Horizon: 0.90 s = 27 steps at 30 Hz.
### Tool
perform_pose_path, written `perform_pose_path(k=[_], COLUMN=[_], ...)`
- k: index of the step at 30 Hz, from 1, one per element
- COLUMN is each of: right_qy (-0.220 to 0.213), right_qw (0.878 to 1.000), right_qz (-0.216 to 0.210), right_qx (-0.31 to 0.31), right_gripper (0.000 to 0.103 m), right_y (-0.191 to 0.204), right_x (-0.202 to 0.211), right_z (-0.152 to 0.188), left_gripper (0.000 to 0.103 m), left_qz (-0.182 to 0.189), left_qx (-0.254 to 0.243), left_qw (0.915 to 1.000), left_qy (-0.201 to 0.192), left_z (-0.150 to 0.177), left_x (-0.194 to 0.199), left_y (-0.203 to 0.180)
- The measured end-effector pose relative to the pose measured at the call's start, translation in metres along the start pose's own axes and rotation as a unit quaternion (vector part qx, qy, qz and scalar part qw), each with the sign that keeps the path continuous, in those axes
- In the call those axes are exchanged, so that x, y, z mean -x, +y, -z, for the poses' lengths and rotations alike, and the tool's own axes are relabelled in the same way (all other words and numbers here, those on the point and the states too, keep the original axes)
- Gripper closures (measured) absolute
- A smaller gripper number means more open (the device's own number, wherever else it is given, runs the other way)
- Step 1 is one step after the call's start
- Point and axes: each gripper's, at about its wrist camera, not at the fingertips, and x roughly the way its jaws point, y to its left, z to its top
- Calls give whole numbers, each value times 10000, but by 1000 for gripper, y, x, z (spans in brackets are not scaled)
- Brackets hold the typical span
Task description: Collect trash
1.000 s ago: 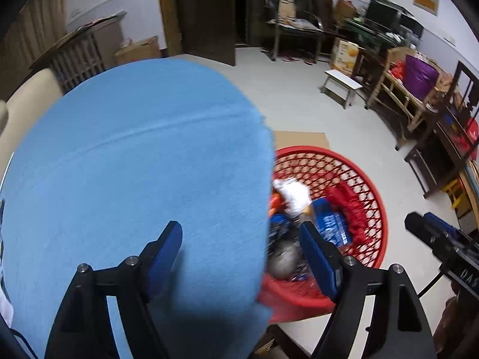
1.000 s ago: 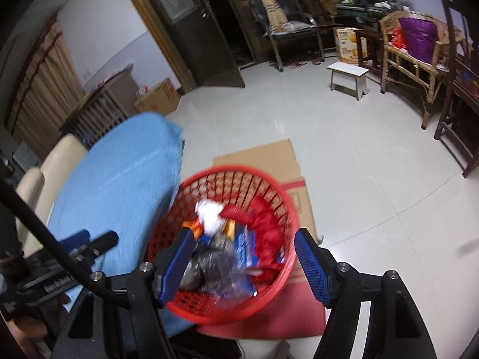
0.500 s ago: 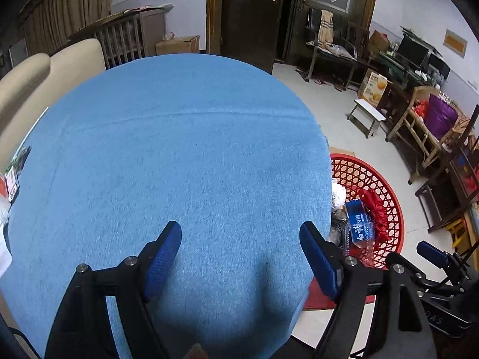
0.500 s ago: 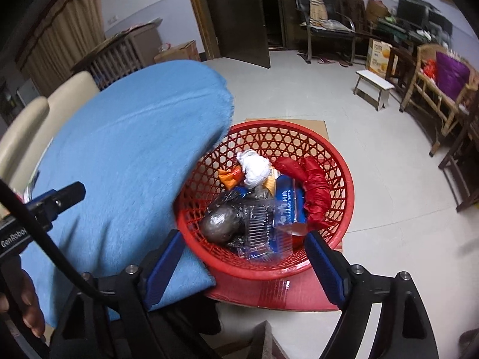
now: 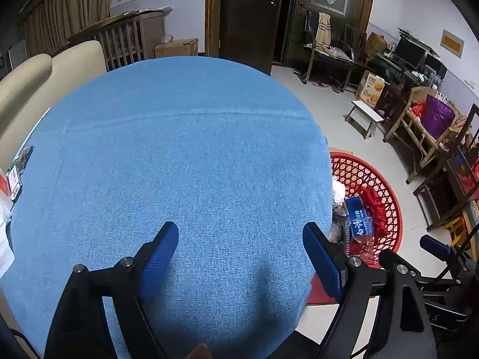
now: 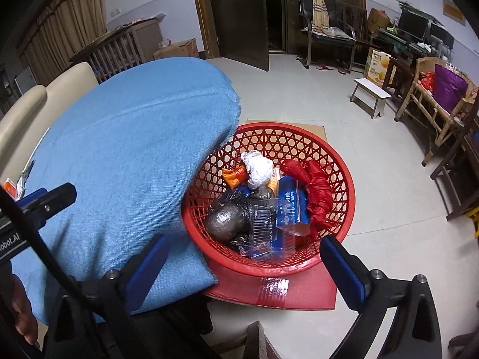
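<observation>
- Blue cloth (image 5: 185, 161) covers the whole desk top, a slightly fuzzy fabric with a faint crease running across it, and the frayed corner shows in the right wrist view.
- Left tool (image 5: 239, 257) hangs over the near part of the desk, jaws spread and opening, nothing between them but bare cloth.
- Right tool (image 6: 242, 263) is out past the desk's right edge, pointing down at the basket. Its jaws are opening too, pretty much as wide as they go, and they grip nothing; the basket's near rim just shows in the gap.
- Red plastic basket (image 6: 338, 161) sits on the floor just beside the desk's right edge, partly tucked under the overhanging cloth, resting on a flattened red cardboard sheet (image 6: 299, 287) with a strip of clear tape on it.
- The trash is in the basket: a crumpled white paper ball (image 6: 259, 167), an orange wrapper (image 6: 233, 176), a silvery foil lump (image 6: 224, 221), black plastic bag, a clear plastic clamshell (image 6: 263, 224), a blue box (image 6: 290, 206) and a bunched red cloth-like thing (image 6: 318, 188) along the far right side.
- At the desk's far left edge a few small packets (image 5: 15, 176) and something white are poking in, too cut off to tell what they are.
- Fingers of a hand (image 6: 21, 314) show at the lower left of the right wrist view, on the other tool's handle.
</observation>
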Motion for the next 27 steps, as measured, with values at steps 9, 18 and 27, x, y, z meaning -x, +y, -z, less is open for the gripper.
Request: perform_pose_path(k=[9, 18, 27], right_qy=[-52, -22, -33], right_qw=[10000, 10000, 10000], right_qz=[-31, -63, -61], right_qx=[-50, -51, -16], right_gripper=[1, 1, 1], right_y=[0, 1, 4], right_x=[-3, -6, -7], right_z=[-1, 0, -1], left_gripper=[18, 18, 18], left_qz=[-22, 98, 54], left_qx=[-69, -23, -43], left_qw=[10000, 9999, 9999], left_qy=[48, 113, 93], left_z=[-1, -1, 0], left_x=[-3, -3, -3], left_y=[-1, 0, 0])
